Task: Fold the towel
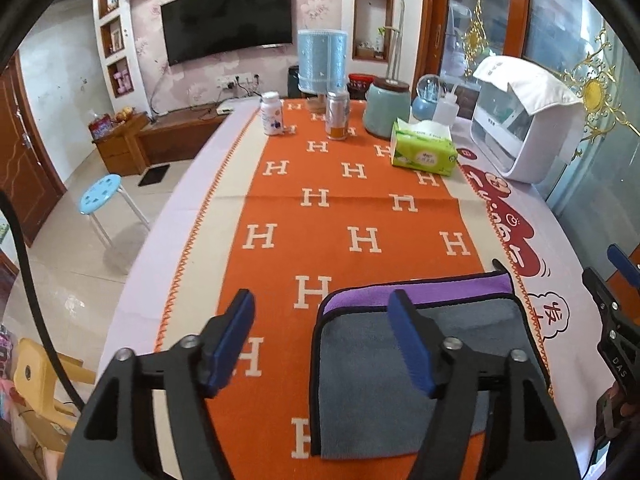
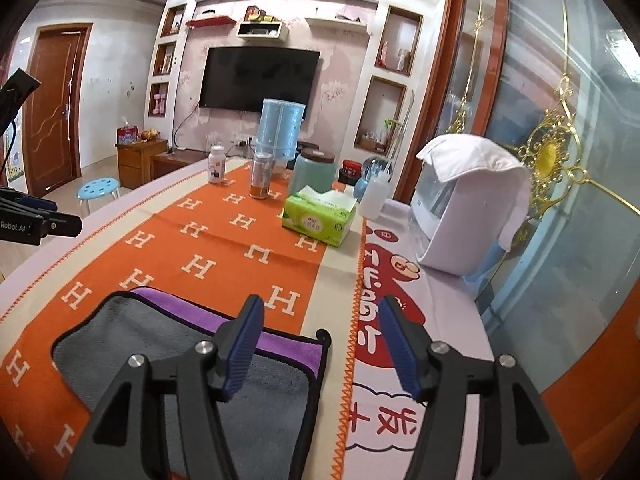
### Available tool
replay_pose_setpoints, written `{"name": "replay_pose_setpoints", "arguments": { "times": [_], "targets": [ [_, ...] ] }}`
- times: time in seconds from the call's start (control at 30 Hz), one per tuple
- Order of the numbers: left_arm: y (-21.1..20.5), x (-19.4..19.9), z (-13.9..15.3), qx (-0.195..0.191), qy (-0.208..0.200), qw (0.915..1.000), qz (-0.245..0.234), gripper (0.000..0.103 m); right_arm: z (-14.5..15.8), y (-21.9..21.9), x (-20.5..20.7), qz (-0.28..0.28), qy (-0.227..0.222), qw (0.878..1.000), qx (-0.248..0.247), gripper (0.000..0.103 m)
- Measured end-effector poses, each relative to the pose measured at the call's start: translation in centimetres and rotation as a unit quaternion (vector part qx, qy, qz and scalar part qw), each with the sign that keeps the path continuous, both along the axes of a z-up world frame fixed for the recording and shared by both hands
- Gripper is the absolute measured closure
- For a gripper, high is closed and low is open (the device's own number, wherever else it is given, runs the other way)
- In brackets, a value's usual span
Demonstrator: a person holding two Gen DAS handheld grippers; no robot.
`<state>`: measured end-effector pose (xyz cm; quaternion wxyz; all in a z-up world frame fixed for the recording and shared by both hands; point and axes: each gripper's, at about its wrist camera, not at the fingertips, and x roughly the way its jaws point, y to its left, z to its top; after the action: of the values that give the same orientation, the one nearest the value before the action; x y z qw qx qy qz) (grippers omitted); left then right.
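A folded towel (image 1: 372, 376), grey on top with a purple layer showing along its far edge and black piping, lies flat on the orange H-patterned cloth (image 1: 320, 208) near the table's front. It also shows in the right wrist view (image 2: 168, 340). My left gripper (image 1: 324, 320) is open and empty, held above the towel's left edge. My right gripper (image 2: 320, 324) is open and empty, above the towel's right far corner. The right gripper also shows at the right edge of the left wrist view (image 1: 612, 280).
At the far end of the table stand a green tissue box (image 1: 424, 152), a white pill bottle (image 1: 272, 114), a can (image 1: 337, 116), a teal jar (image 1: 387, 110) and a white appliance (image 1: 528, 132) with a cloth on it. A blue stool (image 1: 100, 194) stands on the floor at left.
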<state>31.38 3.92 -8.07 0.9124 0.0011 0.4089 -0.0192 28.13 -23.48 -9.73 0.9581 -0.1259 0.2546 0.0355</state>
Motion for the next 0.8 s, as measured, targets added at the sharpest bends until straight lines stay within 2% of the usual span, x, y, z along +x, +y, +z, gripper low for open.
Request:
{"name": "replay_pose_setpoints", "arguments": {
  "times": [0.1,0.17,0.4,0.67,0.8],
  "targets": [
    [0.0,-2.0,1.6,-0.003,-0.008,1.0000,0.004,0.029,1.2,-0.5,-1.7,-0.007,-0.011,1.000,0.010,0.037],
    [0.1,-3.4,2.6,-0.013,-0.015,0.9998,0.002,0.028,2.0,-0.8,-3.0,-0.013,-0.016,1.000,0.012,0.031],
    [0.2,-9.0,5.7,-0.030,-0.038,0.9986,0.018,0.017,4.1,-1.7,-7.3,-0.025,-0.030,0.999,0.028,0.023],
    [0.2,-15.2,7.3,-0.040,-0.048,0.9974,0.037,0.016,5.7,-1.8,-12.9,-0.011,-0.033,0.999,0.030,0.008],
    [0.2,-18.6,7.6,-0.043,-0.050,0.9967,0.048,0.015,5.8,-1.7,-15.3,0.003,-0.027,0.999,0.034,0.005]
  ]
}}
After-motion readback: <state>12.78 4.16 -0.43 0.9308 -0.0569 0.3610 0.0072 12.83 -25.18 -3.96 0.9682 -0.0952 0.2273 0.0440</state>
